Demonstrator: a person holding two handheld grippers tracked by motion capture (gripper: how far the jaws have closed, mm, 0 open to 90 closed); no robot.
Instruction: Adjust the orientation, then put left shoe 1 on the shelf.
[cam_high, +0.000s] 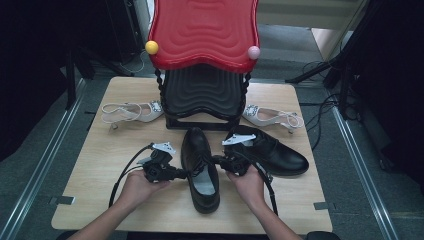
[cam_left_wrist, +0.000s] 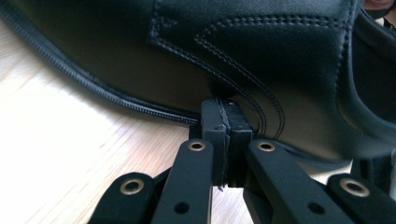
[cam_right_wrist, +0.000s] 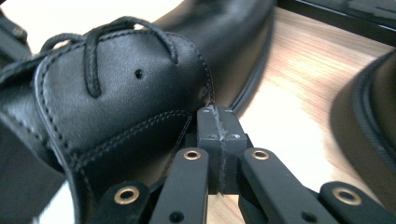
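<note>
Shoe (cam_high: 200, 170) in black sits on the table (cam_high: 90, 165), just in front of the rack (cam_high: 202, 97), with its toe pointing at the rack and its heel toward the person. Both tongs press on this shoe from its two sides. On one side, the left gripper (cam_high: 184, 174) has its tips against the shoe's side, low down near the sole. In the left gripper view the left gripper (cam_left_wrist: 226, 119) has its jaws squeezed tight together with nothing between them, and the tips push on the leather just above the sole's edge. On the other side, the right gripper (cam_high: 216, 161) has its tips by the laces (cam_right_wrist: 100, 42). In the right gripper view the right gripper (cam_right_wrist: 215, 121) is also clenched tight with nothing in it, and its tips touch the leather flap just under the laces. A hand (cam_high: 137, 187) holds the left gripper and another hand (cam_high: 247, 182) holds the right one. A second black shoe (cam_high: 272, 152) lies just to the right of the first shoe, turned sideways. Two white heels lie beside the rack, one (cam_high: 131, 112) at its left and one (cam_high: 272, 117) at its right. The rack has a red top (cam_high: 202, 32) with a yellow ball (cam_high: 151, 47) and a pink ball (cam_high: 254, 52) on its front corners.
</note>
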